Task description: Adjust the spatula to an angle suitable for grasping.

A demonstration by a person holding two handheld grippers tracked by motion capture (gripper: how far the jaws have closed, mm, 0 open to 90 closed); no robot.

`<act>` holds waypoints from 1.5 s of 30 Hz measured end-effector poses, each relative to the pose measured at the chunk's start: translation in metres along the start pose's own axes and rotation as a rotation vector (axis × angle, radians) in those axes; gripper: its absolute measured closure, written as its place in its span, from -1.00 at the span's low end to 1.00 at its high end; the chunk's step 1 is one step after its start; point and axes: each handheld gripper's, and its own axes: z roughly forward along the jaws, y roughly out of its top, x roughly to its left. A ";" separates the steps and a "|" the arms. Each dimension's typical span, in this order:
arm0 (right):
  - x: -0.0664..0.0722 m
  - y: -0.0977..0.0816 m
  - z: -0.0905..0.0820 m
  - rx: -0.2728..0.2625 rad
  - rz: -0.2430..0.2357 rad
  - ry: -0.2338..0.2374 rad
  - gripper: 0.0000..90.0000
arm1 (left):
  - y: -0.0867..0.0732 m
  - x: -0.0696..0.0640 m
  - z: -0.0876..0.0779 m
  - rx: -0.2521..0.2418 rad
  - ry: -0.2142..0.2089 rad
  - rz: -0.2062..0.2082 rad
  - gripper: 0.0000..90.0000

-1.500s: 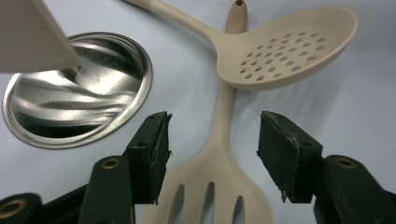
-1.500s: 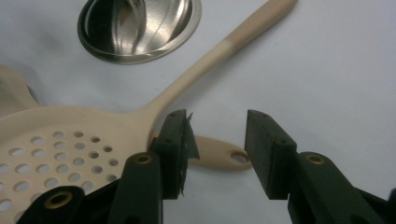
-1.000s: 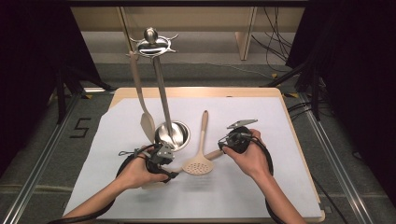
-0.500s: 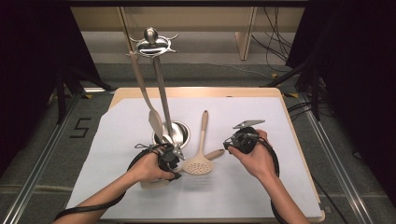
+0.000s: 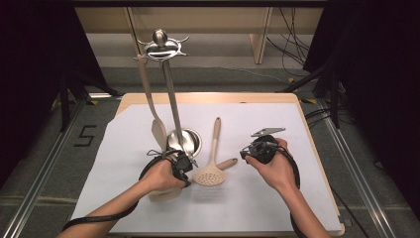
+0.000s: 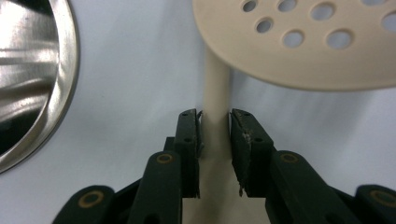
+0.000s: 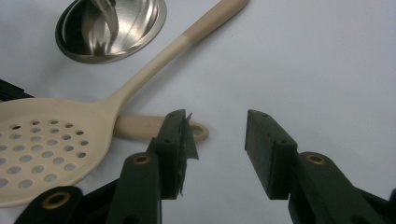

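A beige slotted skimmer (image 5: 210, 174) lies on the white sheet, its handle pointing away from me. Under its head passes the handle of a second beige utensil (image 5: 228, 162). My left gripper (image 5: 189, 169) sits beside the skimmer. In the left gripper view its jaws have just been closing, and the left gripper (image 6: 215, 123) now has its pads against both sides of that handle (image 6: 217, 93). My right gripper (image 5: 244, 154) is open near the handle's ringed end (image 7: 198, 131). The right gripper (image 7: 217, 135) has bare sheet between its fingers.
A steel utensil stand rises from a round base (image 5: 184, 140) just beyond my left hand. Another beige utensil (image 5: 148, 99) hangs from its top hooks (image 5: 161, 49). The white sheet (image 5: 277, 198) covers a wooden table, and cables trail from both grippers.
My left hand has shifted slightly right toward the skimmer, and its jaws have closed in on the beige handle. The hanging utensil swayed a little. My right hand has stayed put.
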 end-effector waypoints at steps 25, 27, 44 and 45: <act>-0.008 -0.002 -0.008 -0.026 -0.011 -0.014 0.32 | -0.020 -0.003 -0.027 -0.072 -0.136 -0.080 0.68; -0.008 -0.001 -0.007 -0.028 -0.006 -0.011 0.32 | -0.019 -0.004 -0.030 -0.073 -0.063 -0.024 0.72; -0.009 0.000 -0.006 -0.040 -0.026 -0.018 0.31 | -0.019 0.007 -0.037 -0.149 0.042 0.035 0.83; -0.007 -0.001 -0.007 -0.041 0.000 -0.021 0.31 | -0.018 0.008 -0.038 -0.143 0.048 0.040 0.80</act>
